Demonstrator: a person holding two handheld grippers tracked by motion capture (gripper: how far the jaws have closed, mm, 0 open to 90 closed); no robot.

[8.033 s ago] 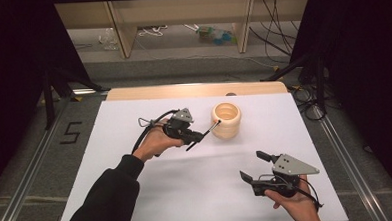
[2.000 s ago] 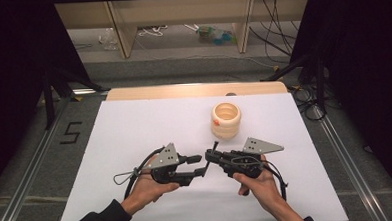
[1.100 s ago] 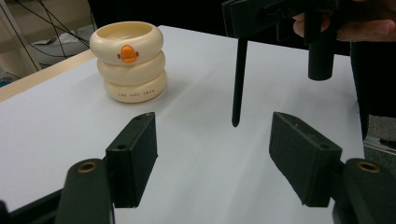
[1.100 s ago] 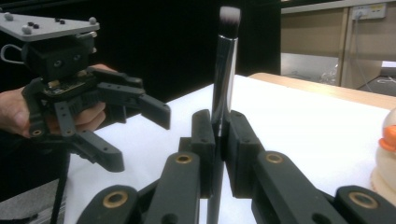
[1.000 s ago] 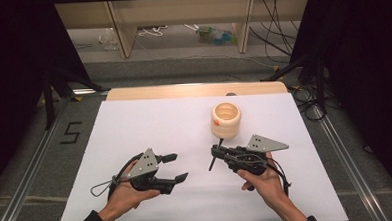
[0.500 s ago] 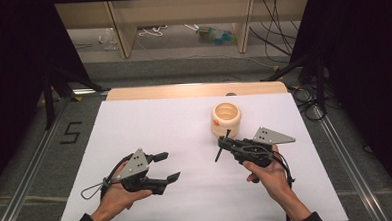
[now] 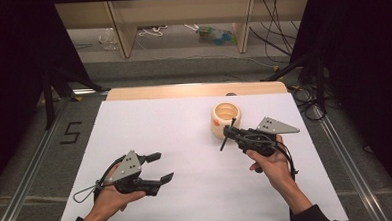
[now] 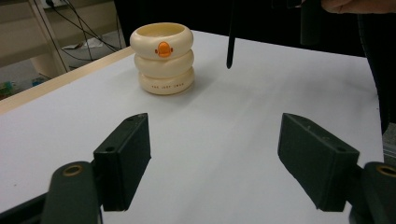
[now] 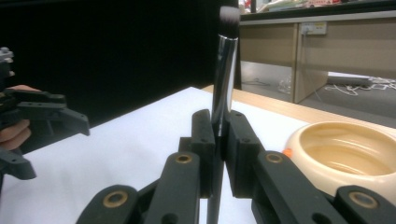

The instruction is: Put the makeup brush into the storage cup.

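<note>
Right tongs (image 7: 228, 134) clamped tight on a makeup brush (image 9: 223, 88), gripped at the metal ferrule; bristle end up, handle hanging below the jaws. They hover just beside the near side of a cream ringed holder (image 7: 226, 119) with an orange spot, standing right of centre on the white surface (image 7: 185, 131), toward its far edge. Brush not inside the holder.

Left tongs (image 7: 157, 167) spread wide, holding nothing, low over the near left of the surface, well apart from the holder. From the left gripper view the holder (image 8: 162, 57) stands upright, brush handle tip (image 8: 230, 37) dangling just right of it.
</note>
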